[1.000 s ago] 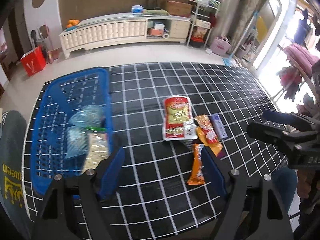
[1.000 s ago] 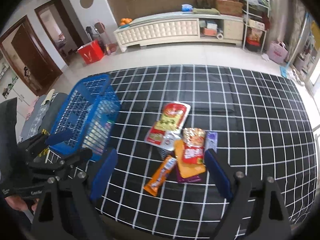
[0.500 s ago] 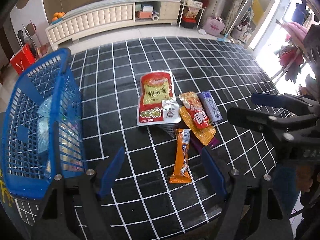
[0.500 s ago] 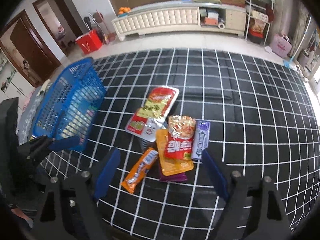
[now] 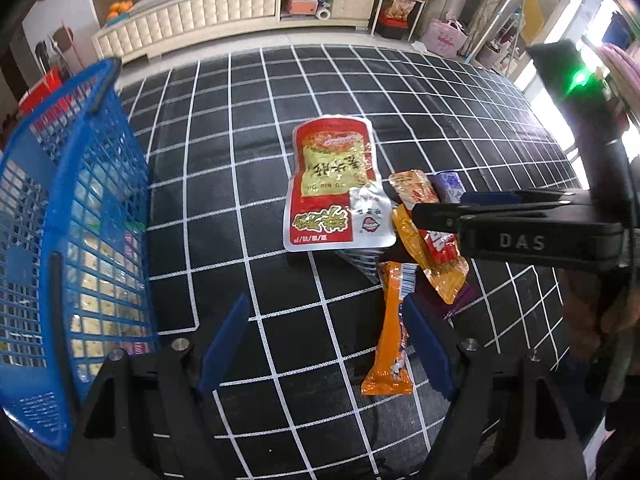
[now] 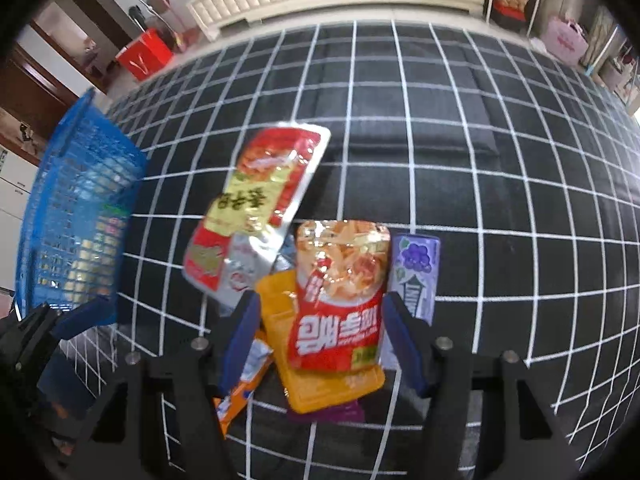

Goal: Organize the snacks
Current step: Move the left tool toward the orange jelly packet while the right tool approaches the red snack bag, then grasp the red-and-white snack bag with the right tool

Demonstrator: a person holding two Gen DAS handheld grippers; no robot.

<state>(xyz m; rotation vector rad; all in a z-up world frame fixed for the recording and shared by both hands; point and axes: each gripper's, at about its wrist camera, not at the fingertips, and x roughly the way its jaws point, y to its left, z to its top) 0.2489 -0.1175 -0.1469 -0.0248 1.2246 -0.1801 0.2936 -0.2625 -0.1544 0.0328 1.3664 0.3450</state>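
Right gripper: jaws spread wide, straddling the red Korean-lettered packet, one finger on either side, no visible contact. Packet lies on top of the snack pile, over an orange pouch; purple gum pack just outside the right finger; big red-and-yellow bag ahead and left; long orange stick pack just under the left finger.

Left gripper: also open, empty, hovering short of the pile. Blue basket to its left, already holding some snacks.

Risk, my judgement: packets overlap, so closing here may pinch the orange pouch along with the red one, or the left finger may snag the stick pack. Glossy film could slip during lift.
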